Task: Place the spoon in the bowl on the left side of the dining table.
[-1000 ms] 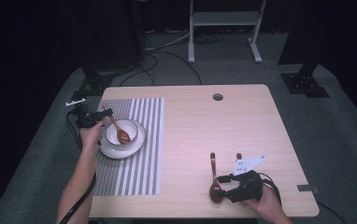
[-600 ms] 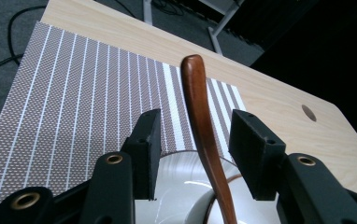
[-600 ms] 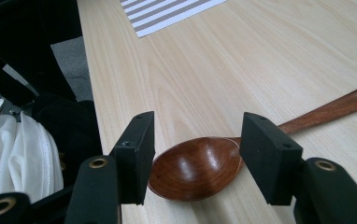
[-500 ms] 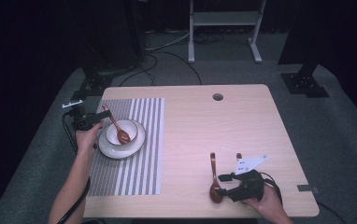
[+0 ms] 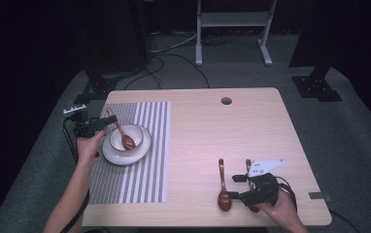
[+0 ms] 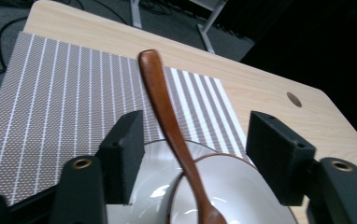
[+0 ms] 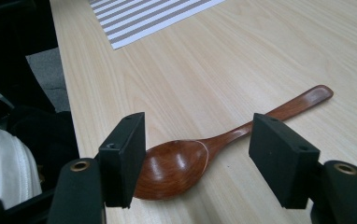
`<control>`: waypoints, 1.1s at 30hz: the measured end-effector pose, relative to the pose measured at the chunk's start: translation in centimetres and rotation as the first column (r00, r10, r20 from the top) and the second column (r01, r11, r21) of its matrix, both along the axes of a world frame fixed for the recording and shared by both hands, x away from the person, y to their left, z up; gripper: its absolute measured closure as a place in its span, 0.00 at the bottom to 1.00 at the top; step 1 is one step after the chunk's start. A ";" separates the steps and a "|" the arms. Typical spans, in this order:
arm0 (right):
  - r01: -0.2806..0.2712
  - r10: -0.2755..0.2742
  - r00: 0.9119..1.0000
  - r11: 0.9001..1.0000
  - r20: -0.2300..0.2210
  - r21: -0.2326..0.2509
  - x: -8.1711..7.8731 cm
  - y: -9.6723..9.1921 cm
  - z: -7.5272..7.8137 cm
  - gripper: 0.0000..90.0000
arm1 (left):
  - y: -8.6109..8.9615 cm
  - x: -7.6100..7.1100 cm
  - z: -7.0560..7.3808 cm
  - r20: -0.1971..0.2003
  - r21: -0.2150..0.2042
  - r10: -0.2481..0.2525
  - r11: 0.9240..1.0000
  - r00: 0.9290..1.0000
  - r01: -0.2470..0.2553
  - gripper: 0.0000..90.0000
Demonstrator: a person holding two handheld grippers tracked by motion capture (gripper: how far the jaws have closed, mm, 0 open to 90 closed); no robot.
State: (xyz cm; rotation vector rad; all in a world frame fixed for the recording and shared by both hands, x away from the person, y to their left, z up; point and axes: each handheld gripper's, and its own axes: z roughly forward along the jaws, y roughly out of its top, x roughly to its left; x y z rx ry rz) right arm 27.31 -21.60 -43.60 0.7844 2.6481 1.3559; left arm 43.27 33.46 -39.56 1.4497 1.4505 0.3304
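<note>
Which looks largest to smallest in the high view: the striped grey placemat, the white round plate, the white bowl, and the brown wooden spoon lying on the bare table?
1. Striped grey placemat
2. White round plate
3. White bowl
4. Brown wooden spoon on the bare table: longer than the bowl is wide, but slimmer, so this last order is unsure.

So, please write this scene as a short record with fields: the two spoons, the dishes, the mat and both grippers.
spoon 1: brown wooden spoon, head in white bowl, handle leaning out over its rim
dishes: bowl on white plate
mat: grey striped placemat under plate
spoon 2: second brown wooden spoon flat on light wooden table
left gripper: jaws just opening, spoon 1 handle between, untouched
right gripper: jaws just opening, astride spoon 2
</note>
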 end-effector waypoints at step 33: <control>0.087 -0.087 0.996 0.996 -0.025 -0.001 0.9 -1.4 0.1 0.27 | -4.4 -3.3 1.3 0.008 0.049 -0.151 0.987 0.989 0.150 0.08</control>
